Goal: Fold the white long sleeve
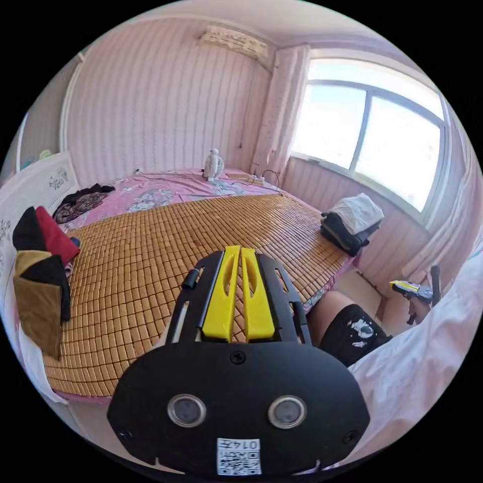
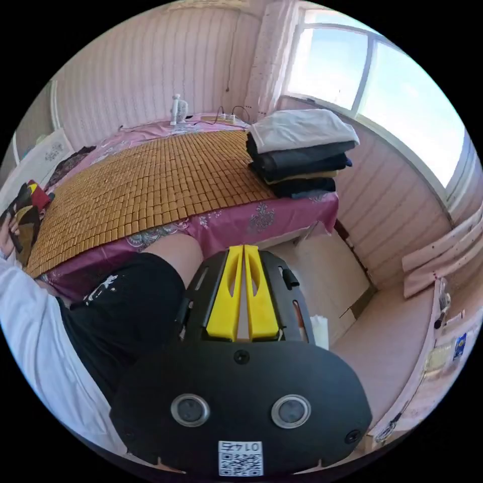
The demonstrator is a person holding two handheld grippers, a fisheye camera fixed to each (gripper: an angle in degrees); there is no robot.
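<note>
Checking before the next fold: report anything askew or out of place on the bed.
The folded stack at the mat's corner by the window looks tidy, its white top piece squared. The pile of dark, red and mustard clothes at the opposite edge is loose and unfolded, spilling over the bamboo mat. Nothing looks damaged.

A folded clothes stack (image 2: pixel 299 151) sits on the bamboo mat's (image 2: pixel 151 176) corner.

I see bed (image 2: pixel 282 216) under bamboo mat (image 1: pixel 166 251); folded clothes stack (image 2: pixel 299 151) at corner, small fan (image 1: pixel 213 165) at far end.
</note>
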